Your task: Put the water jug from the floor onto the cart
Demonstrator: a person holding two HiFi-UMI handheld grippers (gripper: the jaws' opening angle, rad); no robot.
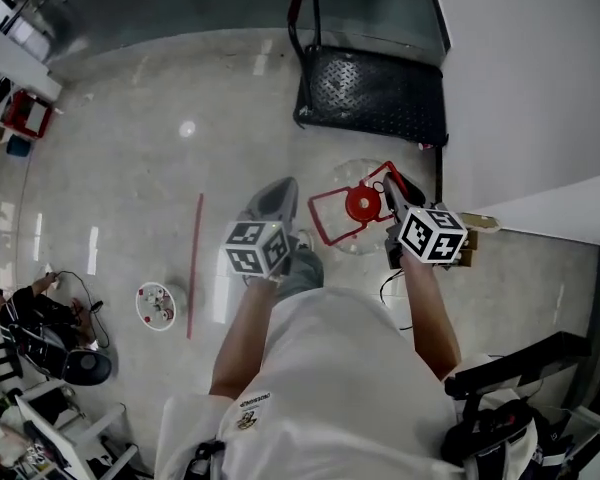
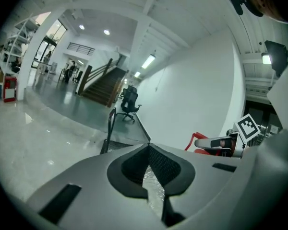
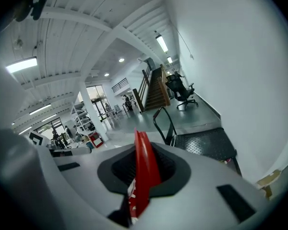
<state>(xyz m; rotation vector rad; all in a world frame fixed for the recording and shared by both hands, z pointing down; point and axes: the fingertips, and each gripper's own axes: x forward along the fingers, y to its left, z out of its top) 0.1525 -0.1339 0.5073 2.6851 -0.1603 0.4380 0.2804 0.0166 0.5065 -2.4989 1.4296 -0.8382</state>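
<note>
Red handle (image 3: 145,152) of the jug (image 1: 360,206) stands edge-on between the jaws of the right claw (image 3: 141,176), which are clamped on it. From the head view, the clear, red-capped jug lies just beside this claw, in front of the person and near the black cart (image 1: 375,93); it is not on the deck. Whether it clears the floor (image 1: 130,168) cannot be told. The left claw (image 2: 151,176) is level with the right one, beside the jug; its jaws are drawn together on a crinkled clear film (image 2: 153,186), whose nature is unclear. A white wall (image 1: 520,78) borders the cart.
</note>
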